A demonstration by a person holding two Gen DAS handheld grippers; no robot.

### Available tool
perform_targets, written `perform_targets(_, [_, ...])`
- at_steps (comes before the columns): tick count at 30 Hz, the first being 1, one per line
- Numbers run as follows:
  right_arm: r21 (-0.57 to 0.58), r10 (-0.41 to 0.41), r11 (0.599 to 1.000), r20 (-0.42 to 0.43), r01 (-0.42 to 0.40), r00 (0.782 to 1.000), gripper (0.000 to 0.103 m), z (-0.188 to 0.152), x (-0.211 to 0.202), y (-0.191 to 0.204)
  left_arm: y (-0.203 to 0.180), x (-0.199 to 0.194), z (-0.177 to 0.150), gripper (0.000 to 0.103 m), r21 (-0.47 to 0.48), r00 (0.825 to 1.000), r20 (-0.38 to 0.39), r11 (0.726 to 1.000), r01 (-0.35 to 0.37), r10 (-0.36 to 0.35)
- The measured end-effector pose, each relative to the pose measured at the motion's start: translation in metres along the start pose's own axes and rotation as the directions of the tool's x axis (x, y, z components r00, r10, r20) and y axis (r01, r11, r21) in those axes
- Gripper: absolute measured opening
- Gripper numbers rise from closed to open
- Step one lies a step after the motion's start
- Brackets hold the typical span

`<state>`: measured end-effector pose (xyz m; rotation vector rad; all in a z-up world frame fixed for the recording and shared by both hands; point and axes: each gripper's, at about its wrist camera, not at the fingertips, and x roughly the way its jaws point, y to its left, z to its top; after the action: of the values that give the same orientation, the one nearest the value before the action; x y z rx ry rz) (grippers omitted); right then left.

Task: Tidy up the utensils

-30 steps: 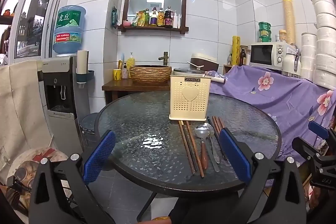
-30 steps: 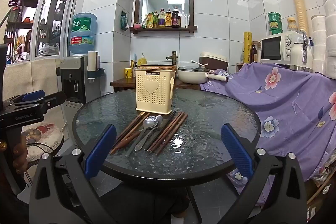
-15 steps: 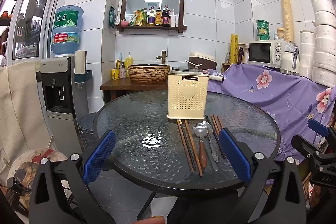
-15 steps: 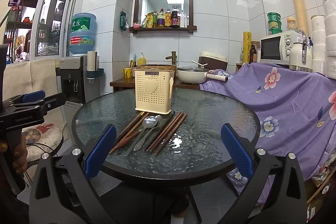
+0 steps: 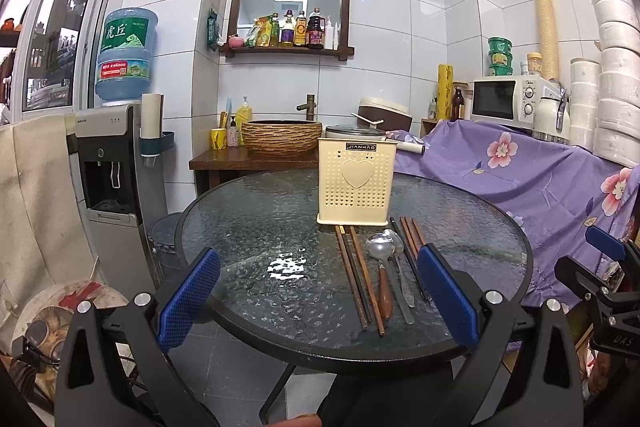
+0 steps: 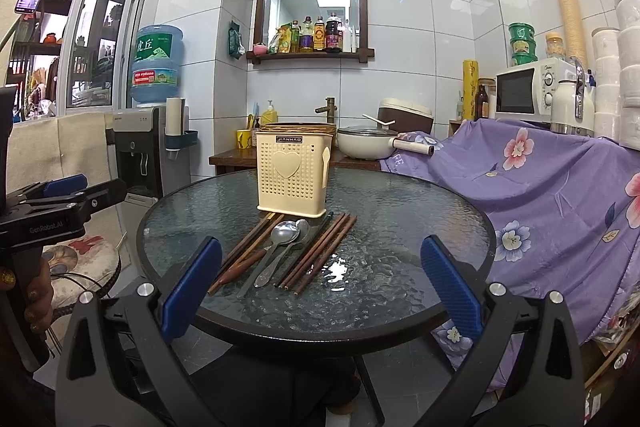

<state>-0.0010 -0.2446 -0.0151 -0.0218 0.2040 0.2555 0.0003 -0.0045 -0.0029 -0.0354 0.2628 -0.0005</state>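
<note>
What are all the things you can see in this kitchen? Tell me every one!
utensil holder: one, cream, upright mid-table
chopsticks: several, brown and dark, flat before the holder
spoons: two, silver, among the chopsticks
table: one, round dark glass
water dispenser: one, grey, left, blue bottle on top
wall shelf: one, dark wood, holding bottles
basin: one, woven brown, behind the table
pot: one, white, behind the table
microwave: one, white, right
floral cloth: one, purple, right
left claw: one, black with blue pads, open, empty
right claw: one, same colours, open, empty
</note>
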Motion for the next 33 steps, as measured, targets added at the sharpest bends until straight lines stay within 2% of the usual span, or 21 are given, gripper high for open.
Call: perform_targets(33, [-0.003,0.005,1.000,0.000,-0.005,1.000,0.098,-0.0002,-0.0002,0.0077,-0.0009,-0.0016,0.0008,0.097,-0.007,1.000,0.005,1.000,0.011,-0.011])
